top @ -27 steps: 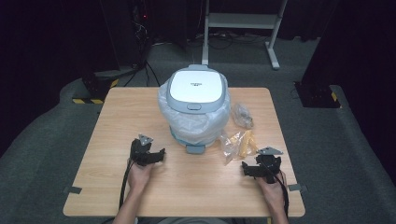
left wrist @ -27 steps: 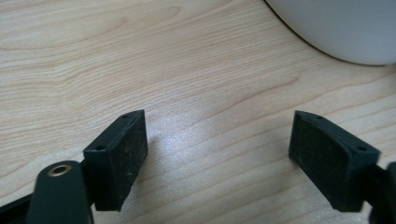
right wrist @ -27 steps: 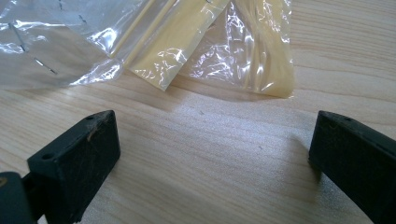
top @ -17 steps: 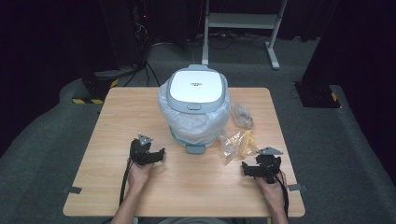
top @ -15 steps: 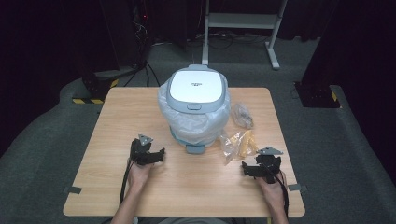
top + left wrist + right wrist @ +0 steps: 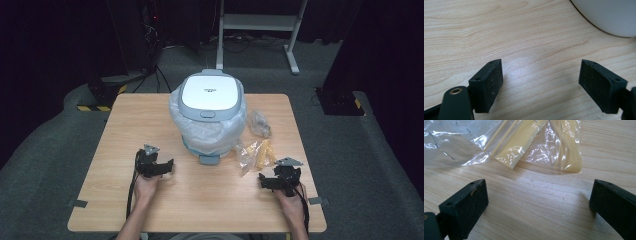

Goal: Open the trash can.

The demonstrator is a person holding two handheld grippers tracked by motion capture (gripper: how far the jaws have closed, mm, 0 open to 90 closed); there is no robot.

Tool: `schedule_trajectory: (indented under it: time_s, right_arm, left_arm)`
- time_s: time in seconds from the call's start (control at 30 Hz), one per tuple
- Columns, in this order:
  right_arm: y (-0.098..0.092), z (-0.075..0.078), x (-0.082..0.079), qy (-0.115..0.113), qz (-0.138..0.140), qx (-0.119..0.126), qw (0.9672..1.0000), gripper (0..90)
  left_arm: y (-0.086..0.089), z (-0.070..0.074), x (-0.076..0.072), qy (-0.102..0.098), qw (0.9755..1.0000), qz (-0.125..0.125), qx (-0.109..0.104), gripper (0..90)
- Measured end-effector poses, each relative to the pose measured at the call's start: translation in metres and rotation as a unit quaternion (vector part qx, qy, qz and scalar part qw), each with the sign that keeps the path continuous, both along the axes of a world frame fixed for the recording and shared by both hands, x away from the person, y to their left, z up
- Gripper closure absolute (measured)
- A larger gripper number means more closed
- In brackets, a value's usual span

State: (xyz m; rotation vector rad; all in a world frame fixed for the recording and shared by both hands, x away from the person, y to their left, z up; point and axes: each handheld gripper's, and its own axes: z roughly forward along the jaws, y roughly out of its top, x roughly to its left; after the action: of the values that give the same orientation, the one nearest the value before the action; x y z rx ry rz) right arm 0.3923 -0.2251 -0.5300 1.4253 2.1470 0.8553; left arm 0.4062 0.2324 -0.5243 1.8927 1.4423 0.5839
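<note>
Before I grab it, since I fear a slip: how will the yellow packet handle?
The yellow packet looks wrapped in loose, crinkly clear film, so it will probably be floppy and slick. It lies flat on the table, so likely light and unlikely to roll.

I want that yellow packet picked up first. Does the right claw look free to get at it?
Probably yes: the right claw stands open, with bare table between it and the yellow packet just ahead.

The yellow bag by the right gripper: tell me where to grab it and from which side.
Probably take the yellow bag at its near loose plastic edge, coming in low from the person's side with the right gripper. That rim lies flat and thin on the table, straight ahead of the open jaws, apart from them.
</note>
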Motion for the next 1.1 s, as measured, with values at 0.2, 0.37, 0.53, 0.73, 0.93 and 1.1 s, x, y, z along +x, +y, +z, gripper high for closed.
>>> schedule_trajectory:
  time_s: [0.2, 0.37, 0.53, 0.73, 0.93, 1.1]
  right_arm:
    - [0.000, 0.000, 0.000, 0.000, 0.000, 0.000, 1.0000, 1.5]
    - [0.000, 0.000, 0.000, 0.000, 0.000, 0.000, 1.0000, 1.5]
    - [0.000, 0.000, 0.000, 0.000, 0.000, 0.000, 1.0000, 1.5]
    - [0.000, 0.000, 0.000, 0.000, 0.000, 0.000, 1.0000, 1.5]
    - [0.000, 0.000, 0.000, 0.000, 0.000, 0.000, 1.0000, 1.5]
    - [0.000, 0.000, 0.000, 0.000, 0.000, 0.000, 1.0000, 1.5]
  left_arm:
    - [-0.006, 0.005, -0.003, -0.004, 0.9999, -0.011, -0.011, 16.3]
    - [-0.013, 0.008, -0.002, -0.004, 0.9996, -0.023, -0.016, 15.8]
    - [-0.019, 0.012, -0.003, -0.008, 0.9992, -0.036, -0.014, 15.8]
    - [-0.025, 0.016, -0.004, -0.008, 0.9988, -0.045, -0.018, 15.7]
    - [-0.032, 0.018, -0.003, -0.007, 0.9986, -0.051, -0.012, 13.8]
    - [-0.040, 0.019, -0.001, -0.004, 0.9982, -0.059, -0.008, 12.3]
